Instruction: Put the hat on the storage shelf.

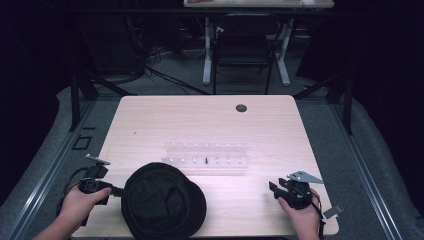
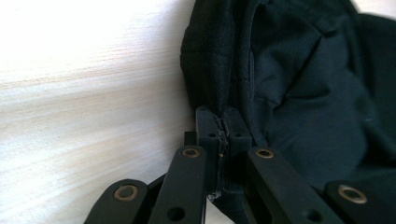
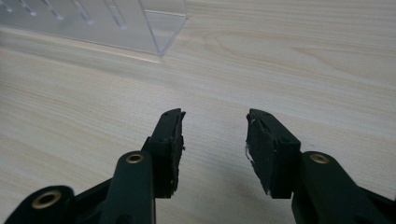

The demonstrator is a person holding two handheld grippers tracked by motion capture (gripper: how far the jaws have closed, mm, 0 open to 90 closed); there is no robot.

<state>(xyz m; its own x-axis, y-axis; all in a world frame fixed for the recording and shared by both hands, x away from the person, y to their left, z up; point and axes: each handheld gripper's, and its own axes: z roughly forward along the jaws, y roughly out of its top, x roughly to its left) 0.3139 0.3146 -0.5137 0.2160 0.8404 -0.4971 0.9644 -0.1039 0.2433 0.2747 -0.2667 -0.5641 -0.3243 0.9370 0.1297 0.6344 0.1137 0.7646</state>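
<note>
So, nearest the front edge of the table (image 1: 150, 115), a black hat (image 1: 163, 200) is laid opening-up, a bit left of the middle. Its left rim is pinched by the left gripper (image 1: 116, 190), jaws clamped tight together on the fabric fold, seen close up in the left gripper view (image 2: 223, 123). Over by the front right corner, the right gripper (image 1: 273, 189) is held just above the wood with its jaws apart and nothing between them. Further back, around the middle of the table, a clear plastic rack (image 1: 206, 156) is set, well apart from the hat. A dark round hole (image 1: 241, 108) is found near the far edge.
</note>
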